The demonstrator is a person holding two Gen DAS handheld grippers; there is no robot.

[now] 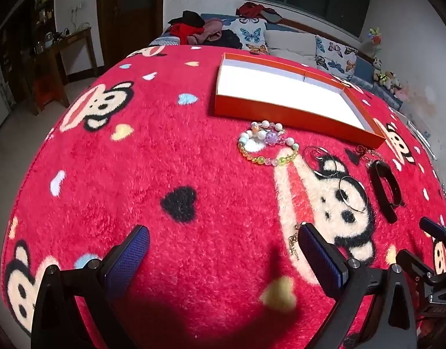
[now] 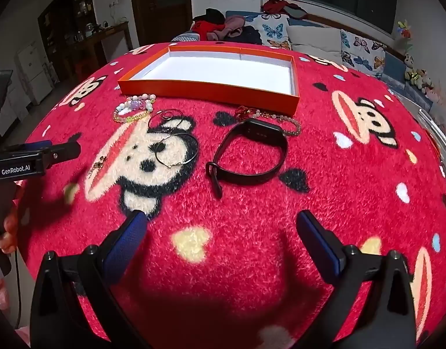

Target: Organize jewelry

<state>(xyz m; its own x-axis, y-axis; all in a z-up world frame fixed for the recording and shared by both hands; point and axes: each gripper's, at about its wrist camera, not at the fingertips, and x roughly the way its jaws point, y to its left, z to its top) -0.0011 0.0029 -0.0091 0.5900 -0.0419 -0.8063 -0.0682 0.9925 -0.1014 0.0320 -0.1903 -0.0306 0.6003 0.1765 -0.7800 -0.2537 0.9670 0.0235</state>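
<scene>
An orange box (image 1: 281, 115) (image 2: 205, 88) with a white empty inside lies on the red cartoon blanket. In front of it lie colourful bead bracelets (image 1: 266, 144) (image 2: 134, 107), thin hoop rings (image 1: 336, 180) (image 2: 173, 142), a black wristband (image 1: 385, 189) (image 2: 249, 157), a pale bead bracelet with a red charm (image 2: 269, 117) and a small gold chain (image 1: 294, 244) (image 2: 97, 165). My left gripper (image 1: 223, 250) is open and empty, its right finger beside the gold chain; it also shows in the right wrist view (image 2: 48, 148). My right gripper (image 2: 221, 232) is open and empty, short of the wristband.
The red blanket (image 1: 164, 160) (image 2: 339, 203) covers a raised surface that drops off at the left and right. Behind it stand a sofa with butterfly cushions (image 1: 333, 52) and piled clothes (image 2: 220, 26). A wooden desk (image 1: 65, 55) stands at the left wall.
</scene>
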